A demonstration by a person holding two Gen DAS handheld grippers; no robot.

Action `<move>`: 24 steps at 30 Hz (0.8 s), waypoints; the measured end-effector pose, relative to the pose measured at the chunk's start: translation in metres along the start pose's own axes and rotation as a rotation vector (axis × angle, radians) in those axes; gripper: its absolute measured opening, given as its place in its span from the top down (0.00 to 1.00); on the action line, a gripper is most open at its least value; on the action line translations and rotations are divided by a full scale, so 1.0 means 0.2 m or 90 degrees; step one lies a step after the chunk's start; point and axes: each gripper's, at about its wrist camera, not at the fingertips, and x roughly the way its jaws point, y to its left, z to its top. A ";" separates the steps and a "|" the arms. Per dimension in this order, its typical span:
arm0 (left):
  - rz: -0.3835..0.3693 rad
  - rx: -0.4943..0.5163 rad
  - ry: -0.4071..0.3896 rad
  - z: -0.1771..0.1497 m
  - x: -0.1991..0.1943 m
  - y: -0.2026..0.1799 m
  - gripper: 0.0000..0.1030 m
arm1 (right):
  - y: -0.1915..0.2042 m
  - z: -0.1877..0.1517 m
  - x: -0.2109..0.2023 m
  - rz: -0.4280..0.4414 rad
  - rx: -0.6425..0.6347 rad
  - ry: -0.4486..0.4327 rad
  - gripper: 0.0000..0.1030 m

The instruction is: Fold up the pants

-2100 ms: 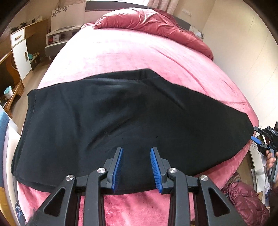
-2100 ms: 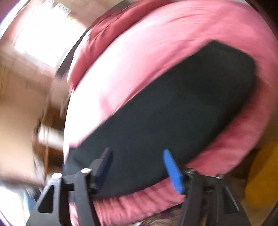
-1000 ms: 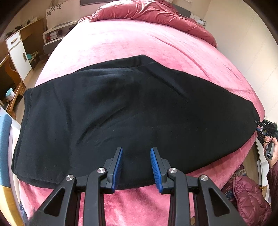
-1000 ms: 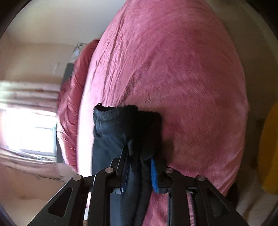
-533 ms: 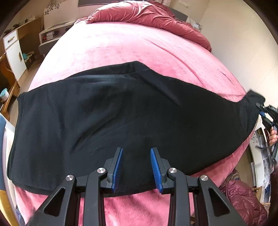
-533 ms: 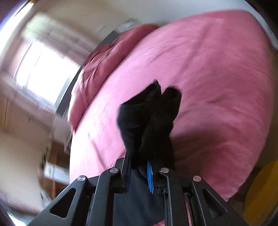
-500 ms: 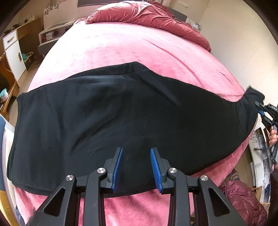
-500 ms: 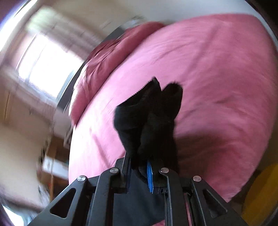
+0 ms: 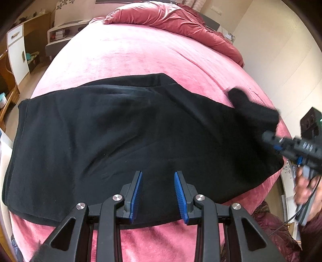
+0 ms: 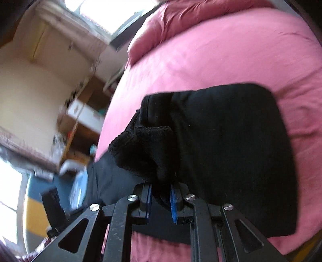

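Note:
Black pants (image 9: 130, 131), folded lengthwise, lie across the pink bed (image 9: 140, 52). My left gripper (image 9: 159, 195) hovers open over their near edge, with nothing between its blue pads. In the left wrist view my right gripper (image 9: 281, 141) comes in from the right, shut on the leg end (image 9: 251, 108), which is lifted off the bed and doubled back over the pants. In the right wrist view the bunched cuffs (image 10: 145, 149) stick up from my right gripper (image 10: 161, 199), with the rest of the pants (image 10: 231, 151) flat below.
A crumpled red duvet (image 9: 171, 18) lies at the head of the bed. A white cabinet (image 9: 18, 52) and shelves stand left of the bed. A wall runs along the right side. A dark red jacket (image 9: 275, 227) lies low at the right, below a person's hand (image 9: 303, 189).
My right gripper has lifted the leg end off the bed's right edge and carried it left over the pants, rolling as it went. My left gripper has stayed almost still and open.

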 end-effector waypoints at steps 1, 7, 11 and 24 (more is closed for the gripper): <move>-0.001 -0.001 -0.001 0.00 0.00 0.00 0.68 | 0.03 -0.02 0.06 -0.005 -0.011 0.017 0.85; -0.014 -0.005 0.004 0.00 0.00 0.02 0.68 | 0.19 -0.11 0.25 -0.029 -0.082 0.069 0.85; -0.029 -0.004 0.009 0.03 0.01 0.01 0.68 | 0.28 -0.17 0.38 -0.065 -0.145 0.100 0.85; -0.169 -0.047 0.066 0.17 0.11 -0.13 0.51 | 0.37 -0.27 0.46 -0.082 -0.222 0.127 0.79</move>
